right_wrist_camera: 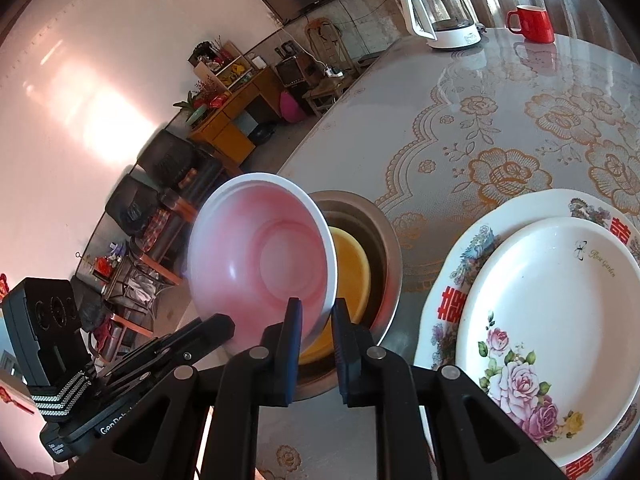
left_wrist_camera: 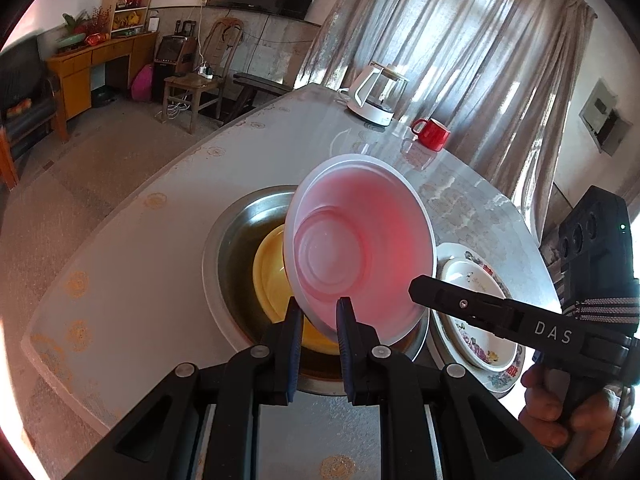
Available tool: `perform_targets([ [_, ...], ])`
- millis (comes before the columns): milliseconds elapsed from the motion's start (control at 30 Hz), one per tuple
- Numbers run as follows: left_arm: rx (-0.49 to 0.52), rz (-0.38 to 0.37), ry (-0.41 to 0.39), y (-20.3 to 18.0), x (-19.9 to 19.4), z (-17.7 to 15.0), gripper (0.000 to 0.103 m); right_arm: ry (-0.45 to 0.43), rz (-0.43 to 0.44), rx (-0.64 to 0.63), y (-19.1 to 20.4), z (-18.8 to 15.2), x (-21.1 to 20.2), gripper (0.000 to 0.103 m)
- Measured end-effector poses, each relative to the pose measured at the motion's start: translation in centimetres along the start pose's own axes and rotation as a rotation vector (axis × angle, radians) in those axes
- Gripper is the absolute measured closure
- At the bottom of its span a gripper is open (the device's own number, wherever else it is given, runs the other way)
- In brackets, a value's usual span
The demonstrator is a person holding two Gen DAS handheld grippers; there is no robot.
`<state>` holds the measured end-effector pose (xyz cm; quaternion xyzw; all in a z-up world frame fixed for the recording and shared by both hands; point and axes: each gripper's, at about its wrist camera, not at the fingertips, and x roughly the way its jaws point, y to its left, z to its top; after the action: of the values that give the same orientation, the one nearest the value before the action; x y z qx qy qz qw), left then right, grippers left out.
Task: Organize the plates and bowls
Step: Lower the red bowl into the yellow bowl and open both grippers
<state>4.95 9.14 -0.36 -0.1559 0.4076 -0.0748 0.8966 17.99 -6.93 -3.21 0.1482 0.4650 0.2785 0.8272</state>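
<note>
Held tilted on edge above the round stainless-steel basin sunk into the tabletop: a pink plastic bowl with a white rim, hollow side turned toward both cameras. Pinched at its lower rim by the left claw, blue pads nearly together with only the thin rim between them. Gripped likewise on the same rim by the right claw, closed just as narrowly, one pad inside the bowl, the other behind it. Inside the basin, partly hidden behind the bowl: a yellow round dish lying flat on the bottom. Just beside the basin, on its right: a small white plate with pink roses stacked on a larger white plate with red characters and a floral border. Well beyond the basin, near the far edge of the tabletop: a white-handled glass kettle and a red mug, standing upright and close together.
</note>
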Motion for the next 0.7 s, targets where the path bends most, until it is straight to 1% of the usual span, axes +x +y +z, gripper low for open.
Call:
perform_targets([
  [133,-0.014,0.002,0.028,0.3,0.7,0.0,0.086,0.011,-0.006,0.002,-0.1,0.1,0.5,0.087],
  [200,-0.024,0.001,0.036,0.4,0.8,0.0,0.086,0.012,-0.008,0.0,-0.1,0.2,0.6,0.084],
  [300,-0.036,0.012,0.043,0.9,0.9,-0.1,0.082,0.01,-0.015,0.005,-0.1,-0.1,0.7,0.079],
  [333,-0.039,0.013,0.041,0.9,0.9,-0.1,0.081,0.007,-0.025,0.004,-0.1,-0.1,0.8,0.077],
  [467,-0.031,0.036,0.023,1.1,0.9,-0.2,0.079,-0.001,-0.074,-0.021,0.1,-0.1,0.9,0.076],
  [567,-0.007,0.059,0.003,0.9,0.7,-0.2,0.077,0.002,-0.11,-0.058,0.7,0.0,1.2,0.076],
  [700,0.026,0.088,-0.026,0.9,0.5,-0.3,0.076,0.012,-0.147,-0.087,1.2,0.1,1.8,0.076],
])
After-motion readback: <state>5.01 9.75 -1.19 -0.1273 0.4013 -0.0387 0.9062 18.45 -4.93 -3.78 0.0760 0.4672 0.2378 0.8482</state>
